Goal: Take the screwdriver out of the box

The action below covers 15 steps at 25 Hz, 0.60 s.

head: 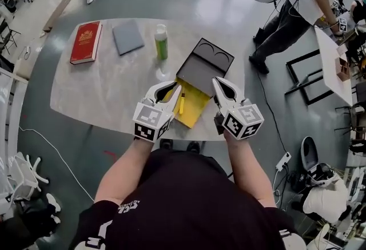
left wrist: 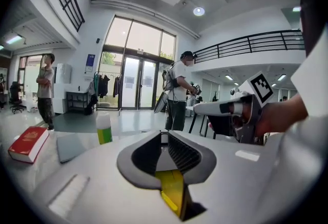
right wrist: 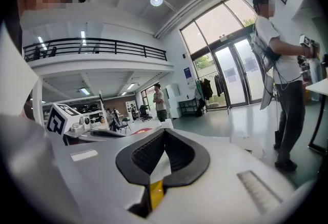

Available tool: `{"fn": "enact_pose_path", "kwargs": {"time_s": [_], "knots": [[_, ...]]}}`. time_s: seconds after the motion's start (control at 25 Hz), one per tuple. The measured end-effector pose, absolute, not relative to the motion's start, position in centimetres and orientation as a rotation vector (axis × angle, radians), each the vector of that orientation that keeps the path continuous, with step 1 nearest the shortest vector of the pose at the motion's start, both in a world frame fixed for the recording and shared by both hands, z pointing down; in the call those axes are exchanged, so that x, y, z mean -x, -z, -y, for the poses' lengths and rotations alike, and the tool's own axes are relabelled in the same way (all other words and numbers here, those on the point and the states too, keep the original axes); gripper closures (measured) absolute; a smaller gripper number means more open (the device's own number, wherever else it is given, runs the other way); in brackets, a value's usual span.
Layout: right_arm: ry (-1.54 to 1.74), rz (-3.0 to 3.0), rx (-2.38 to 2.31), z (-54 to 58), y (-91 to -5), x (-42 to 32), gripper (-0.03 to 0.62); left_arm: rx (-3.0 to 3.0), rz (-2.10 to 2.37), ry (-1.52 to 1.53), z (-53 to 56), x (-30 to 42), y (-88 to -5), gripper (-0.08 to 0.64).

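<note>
An open box lies on the marble table, its dark lid folded back and its yellow tray toward me. A yellow screwdriver rests in the tray along its left side. My left gripper hovers over the tray's left edge, just beside the screwdriver, with its jaws a narrow gap apart and nothing between them. The left gripper view shows the screwdriver lying below the left gripper. My right gripper sits at the tray's right edge, tips together and empty; in its own view the right gripper has yellow tray beneath it.
A red book, a grey notebook and a green bottle stand at the back of the table. A person stands to the right near another table. The table's front edge is right at my body.
</note>
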State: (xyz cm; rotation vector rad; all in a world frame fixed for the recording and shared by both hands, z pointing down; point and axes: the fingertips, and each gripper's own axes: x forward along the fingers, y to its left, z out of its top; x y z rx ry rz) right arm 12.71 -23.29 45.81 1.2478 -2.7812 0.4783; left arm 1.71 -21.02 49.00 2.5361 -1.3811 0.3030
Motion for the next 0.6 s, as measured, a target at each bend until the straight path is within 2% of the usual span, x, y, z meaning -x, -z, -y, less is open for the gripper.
{"fn": "enact_pose_path", "kwargs": {"time_s": [0.6], "knots": [[-0.583, 2.777, -1.14, 23.9, -49.0, -14.5, 0.577, -2.294, 1.276, -0.73, 22.7, -4.5, -59.8, 0.443]]}}
